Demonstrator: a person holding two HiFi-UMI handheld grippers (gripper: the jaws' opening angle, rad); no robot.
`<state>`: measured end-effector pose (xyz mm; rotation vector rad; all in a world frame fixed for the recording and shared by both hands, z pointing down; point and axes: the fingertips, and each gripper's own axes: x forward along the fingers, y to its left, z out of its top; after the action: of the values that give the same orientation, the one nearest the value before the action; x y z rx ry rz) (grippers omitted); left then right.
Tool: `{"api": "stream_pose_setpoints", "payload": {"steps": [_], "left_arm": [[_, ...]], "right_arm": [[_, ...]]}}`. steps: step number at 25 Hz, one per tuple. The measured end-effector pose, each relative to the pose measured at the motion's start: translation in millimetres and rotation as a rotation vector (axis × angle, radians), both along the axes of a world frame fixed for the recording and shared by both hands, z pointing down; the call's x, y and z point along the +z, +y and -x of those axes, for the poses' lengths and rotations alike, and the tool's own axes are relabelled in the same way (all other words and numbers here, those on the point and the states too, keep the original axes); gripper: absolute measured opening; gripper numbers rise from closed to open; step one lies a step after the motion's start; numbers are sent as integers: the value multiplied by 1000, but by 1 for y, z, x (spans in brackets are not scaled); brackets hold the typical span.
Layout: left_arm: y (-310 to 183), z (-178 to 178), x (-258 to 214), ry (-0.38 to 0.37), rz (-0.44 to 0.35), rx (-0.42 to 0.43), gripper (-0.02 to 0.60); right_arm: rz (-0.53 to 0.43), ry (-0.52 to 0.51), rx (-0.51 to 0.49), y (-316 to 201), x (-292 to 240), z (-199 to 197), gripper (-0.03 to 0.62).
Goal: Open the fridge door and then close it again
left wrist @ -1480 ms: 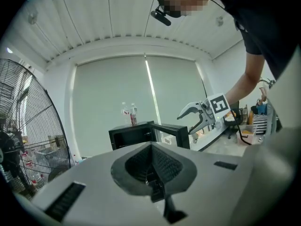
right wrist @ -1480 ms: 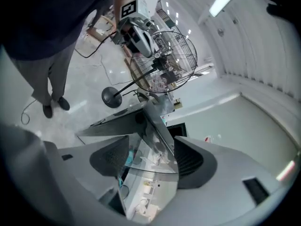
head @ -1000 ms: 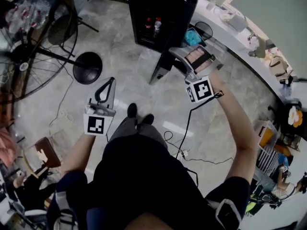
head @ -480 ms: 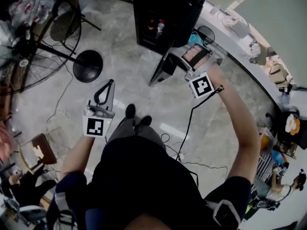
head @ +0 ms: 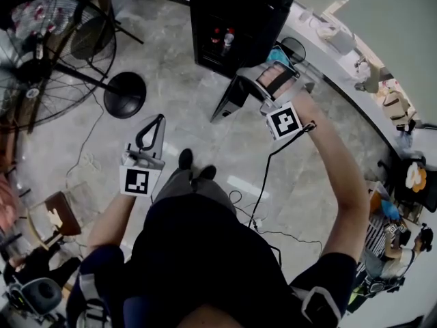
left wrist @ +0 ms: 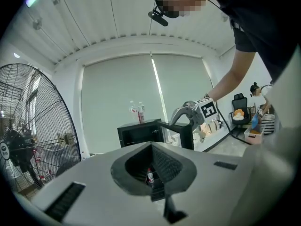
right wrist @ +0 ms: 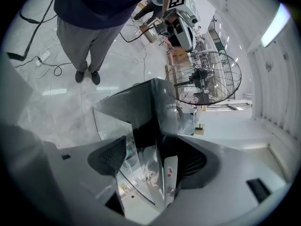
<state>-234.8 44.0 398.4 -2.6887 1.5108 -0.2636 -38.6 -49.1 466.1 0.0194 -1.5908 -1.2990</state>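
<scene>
- Shifting a touch lower and rolling slightly since a second ago, my right gripper (head: pixel 263 79) is settling on the fridge door (head: pixel 227 100), while the door is standing at much the same open angle.
- My right jaws are clamping narrowly on the door's free edge, which is running straight between the pads.
- I am judging that the opening half is done: the door is hanging well out from the black fridge (head: pixel 232 12), so the swing back is what is remaining.
- My left gripper (head: pixel 156 121) is waiting beside my leg, jaws pressed fully together and carrying nothing.
- I am counting 1 fridge, 1 door, 2 bottles (left wrist: pixel 137 112) on the fridge top, 1 floor fan (head: pixel 48 53) and 2 grippers.
</scene>
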Motion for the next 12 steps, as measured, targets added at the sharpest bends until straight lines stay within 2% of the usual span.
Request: {"api": "stream_pose_setpoints", "payload": {"steps": [6, 12], "left_arm": [[-3, 4, -3, 2, -6, 23, 23], [-12, 25, -3, 10, -11, 46, 23]], "right_arm": [[11, -4, 46, -10, -1, 17, 351], [30, -23, 123, -32, -1, 54, 351]]}}
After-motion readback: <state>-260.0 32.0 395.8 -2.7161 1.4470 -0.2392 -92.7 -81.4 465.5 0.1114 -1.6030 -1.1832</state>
